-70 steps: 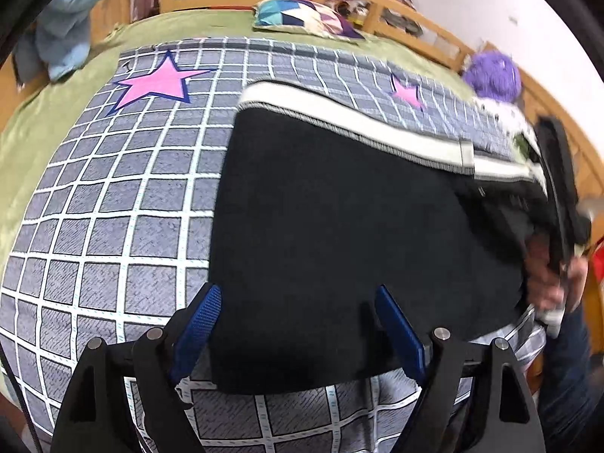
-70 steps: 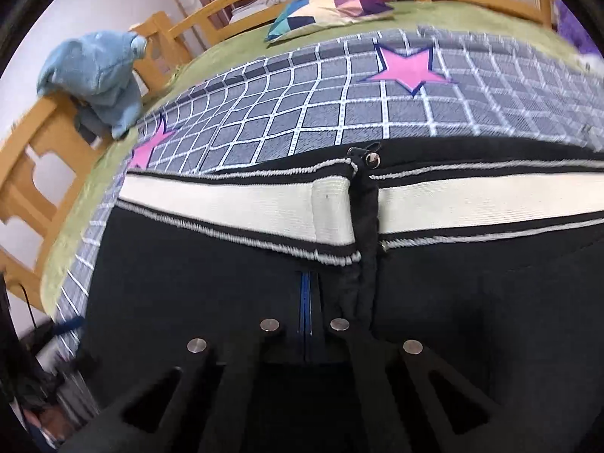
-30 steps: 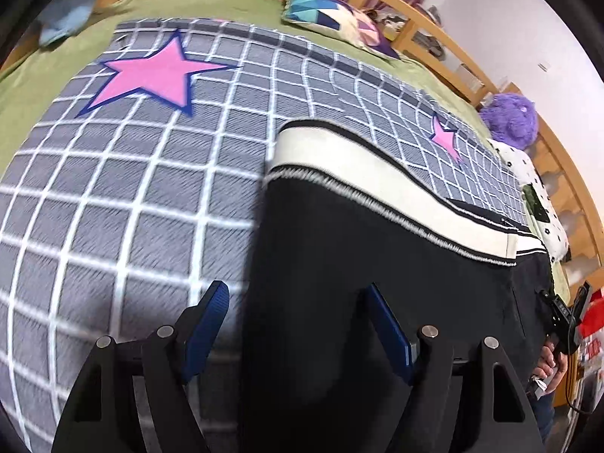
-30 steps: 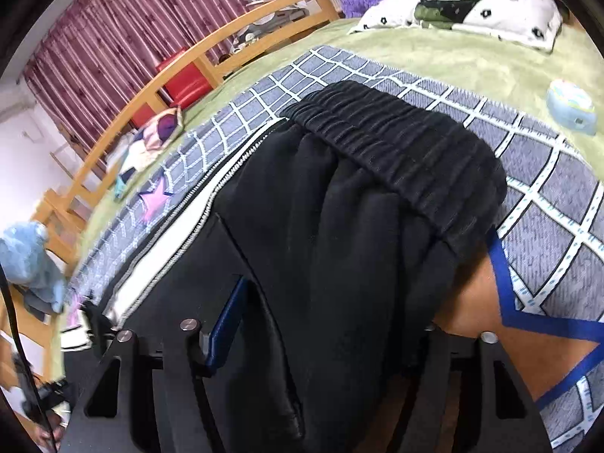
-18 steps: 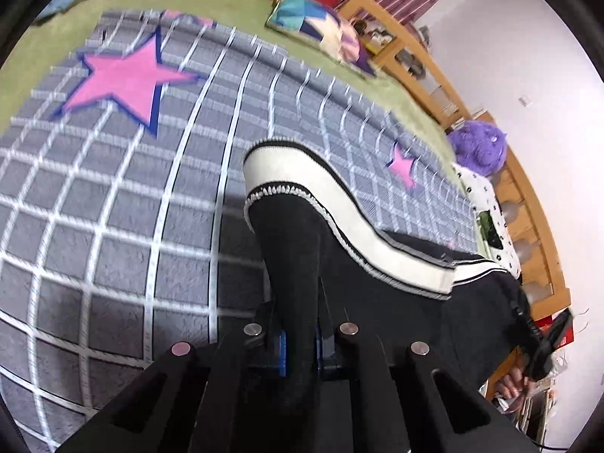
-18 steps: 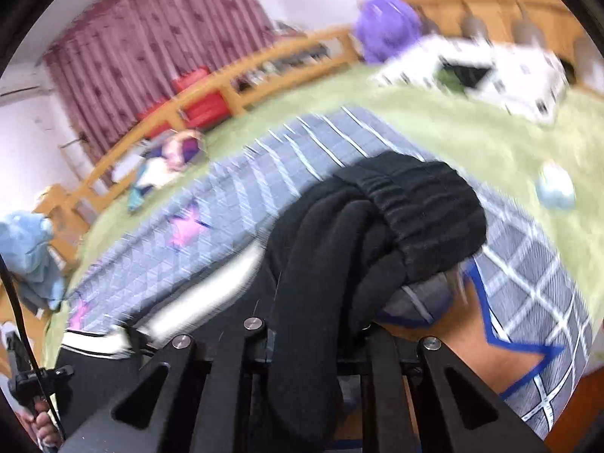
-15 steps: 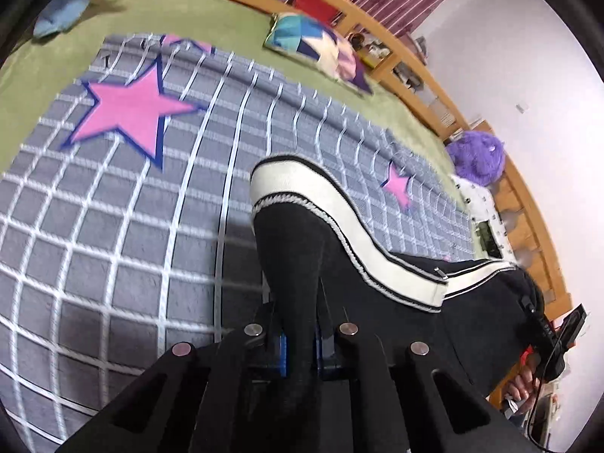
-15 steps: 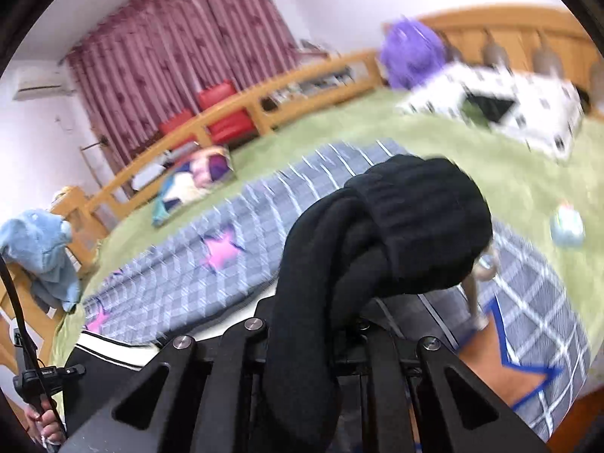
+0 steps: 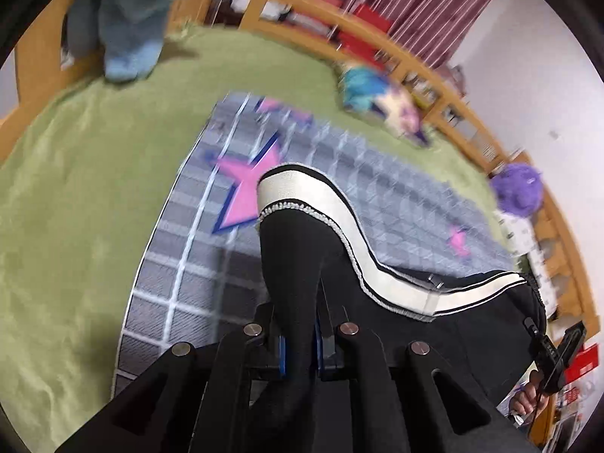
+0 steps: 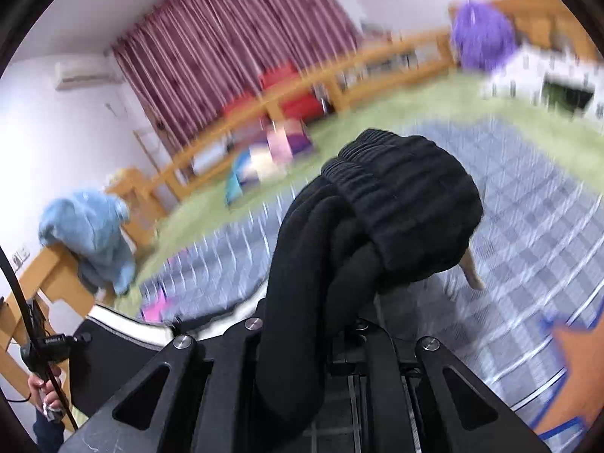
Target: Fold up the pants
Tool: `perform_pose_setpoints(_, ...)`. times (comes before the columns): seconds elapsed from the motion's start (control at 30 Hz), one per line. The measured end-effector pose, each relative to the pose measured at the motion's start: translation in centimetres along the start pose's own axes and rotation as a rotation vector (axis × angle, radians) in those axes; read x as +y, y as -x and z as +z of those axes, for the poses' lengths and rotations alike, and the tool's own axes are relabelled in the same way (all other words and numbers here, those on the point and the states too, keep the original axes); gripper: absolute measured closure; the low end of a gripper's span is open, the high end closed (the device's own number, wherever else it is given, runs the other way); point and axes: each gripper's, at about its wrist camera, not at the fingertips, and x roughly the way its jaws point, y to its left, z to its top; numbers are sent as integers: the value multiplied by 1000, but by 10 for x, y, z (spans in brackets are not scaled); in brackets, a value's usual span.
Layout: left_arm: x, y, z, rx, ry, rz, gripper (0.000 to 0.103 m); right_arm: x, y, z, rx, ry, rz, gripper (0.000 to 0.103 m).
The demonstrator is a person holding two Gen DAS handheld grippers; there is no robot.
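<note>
Pants [image 9: 302, 260], soft, limp and thick, hang lifted above the bed [image 9: 75, 196], sagging between both tongs. Left tongs [image 9: 300, 343] pinch one folded edge, right tongs [image 10: 321, 324] the bunched waistband; gripping edges seems wisest.

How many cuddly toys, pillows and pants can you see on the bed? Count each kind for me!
Cuddly toys: 2, the blue plush and the purple plush
Pillows: 2, the colourful pillow and the white spotted pillow
Pants: 1, the black pants
Total: 5
</note>
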Motion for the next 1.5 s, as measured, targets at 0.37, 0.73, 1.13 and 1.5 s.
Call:
perform_pose_setpoints(0.37, 35, -39, -41, 95, 44, 196, 49, -43, -29, -52, 267, 21, -135, 68)
perform_pose_setpoints(0.73, -22, -1, -111, -11, -198, 231, 26, -101, -13, -43, 148, -299, -46, 23)
perform_pose_setpoints(1.13, -50, -30, -134, 43, -212, 209, 21, -75, -28, -20, 92, -22, -221, 39)
perform_pose_setpoints(1.5, -34, 28, -146, -102, -134, 232, 19, -28, 45, -22, 103, 84, -310, 39)
